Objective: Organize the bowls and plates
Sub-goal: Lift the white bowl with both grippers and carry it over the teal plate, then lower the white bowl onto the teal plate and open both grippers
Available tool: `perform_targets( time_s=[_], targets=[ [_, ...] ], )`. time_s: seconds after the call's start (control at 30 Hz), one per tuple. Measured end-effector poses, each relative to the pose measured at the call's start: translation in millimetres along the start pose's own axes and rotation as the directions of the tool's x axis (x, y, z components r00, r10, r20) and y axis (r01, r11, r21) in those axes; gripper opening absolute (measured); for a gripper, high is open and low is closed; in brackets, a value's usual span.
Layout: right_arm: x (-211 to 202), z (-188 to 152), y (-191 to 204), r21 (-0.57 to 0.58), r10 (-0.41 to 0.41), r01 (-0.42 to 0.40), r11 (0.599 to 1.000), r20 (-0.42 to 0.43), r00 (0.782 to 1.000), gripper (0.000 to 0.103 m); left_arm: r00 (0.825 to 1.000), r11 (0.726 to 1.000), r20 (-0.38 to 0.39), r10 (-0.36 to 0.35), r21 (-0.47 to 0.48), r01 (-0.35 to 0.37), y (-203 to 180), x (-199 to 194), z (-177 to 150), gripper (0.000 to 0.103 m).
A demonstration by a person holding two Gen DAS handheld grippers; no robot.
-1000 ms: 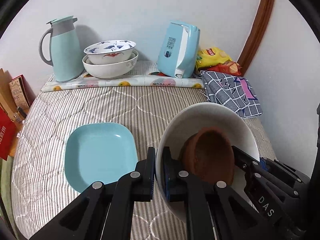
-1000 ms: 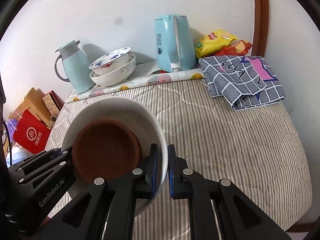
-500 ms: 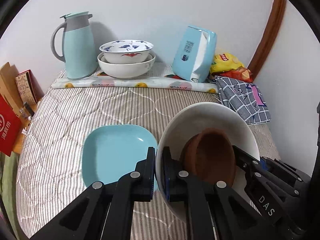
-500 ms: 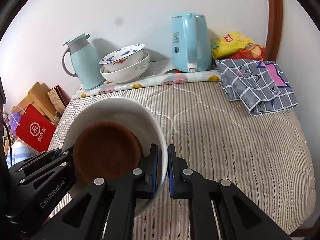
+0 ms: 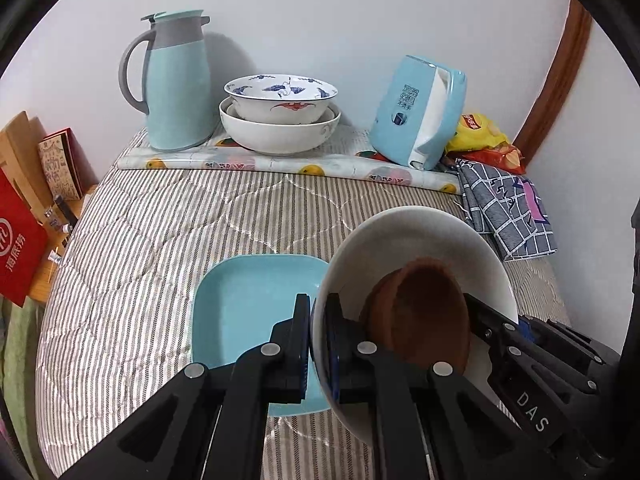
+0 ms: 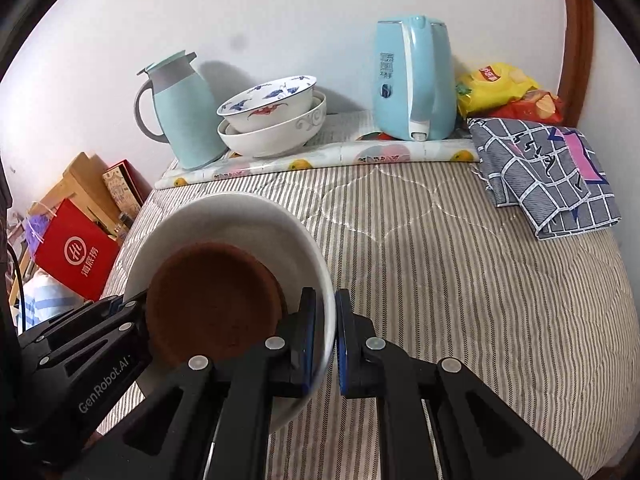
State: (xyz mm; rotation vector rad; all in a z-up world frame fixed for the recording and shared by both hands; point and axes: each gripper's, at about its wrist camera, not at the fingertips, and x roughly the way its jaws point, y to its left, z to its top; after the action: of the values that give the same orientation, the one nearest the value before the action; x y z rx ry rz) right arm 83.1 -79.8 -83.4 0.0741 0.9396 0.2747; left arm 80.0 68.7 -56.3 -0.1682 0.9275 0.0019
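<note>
A plain white wall (image 6: 280, 12) backs the bed, whose striped quilted mattress (image 6: 460, 264) fills the room's middle. Brown wooden trim (image 6: 576, 40) runs up the right corner. Cardboard boxes (image 6: 80, 184) and a red bag (image 6: 76, 260) crowd the left side.

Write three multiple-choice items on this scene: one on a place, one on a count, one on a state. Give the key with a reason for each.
1. Where is the brown dish?
A. Inside the white bowl
B. On the blue square plate
C. Beside the kettle

2. How many bowls form the stack at the wall?
A. One
B. Two
C. Four

3. How is the white bowl held?
A. By neither gripper
B. By the left gripper alone
C. By both, the right gripper too

Key: 1 A, the white wall rings it; 2 B, a patterned bowl nests in a white one; 3 C, each gripper's fingers pinch the rim on opposite sides.
</note>
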Motion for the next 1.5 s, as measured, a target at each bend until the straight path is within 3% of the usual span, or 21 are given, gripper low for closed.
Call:
perform_targets(
  time_s=[0.83, 1.5],
  targets=[
    [48, 12, 36, -0.049, 0.021, -0.024, 0.998, -0.058, 0.998, 0.009, 0.999, 0.998, -0.033, 0.031, -0.057, -0.033, 49, 30, 7, 0.008],
    [86, 2, 50, -0.067, 0.033, -0.042, 0.997, -0.137, 0.990, 0.009, 0.994, 0.993, -0.098, 0.046, -0.102, -0.056, 77, 59, -4, 0.008]
  ],
)
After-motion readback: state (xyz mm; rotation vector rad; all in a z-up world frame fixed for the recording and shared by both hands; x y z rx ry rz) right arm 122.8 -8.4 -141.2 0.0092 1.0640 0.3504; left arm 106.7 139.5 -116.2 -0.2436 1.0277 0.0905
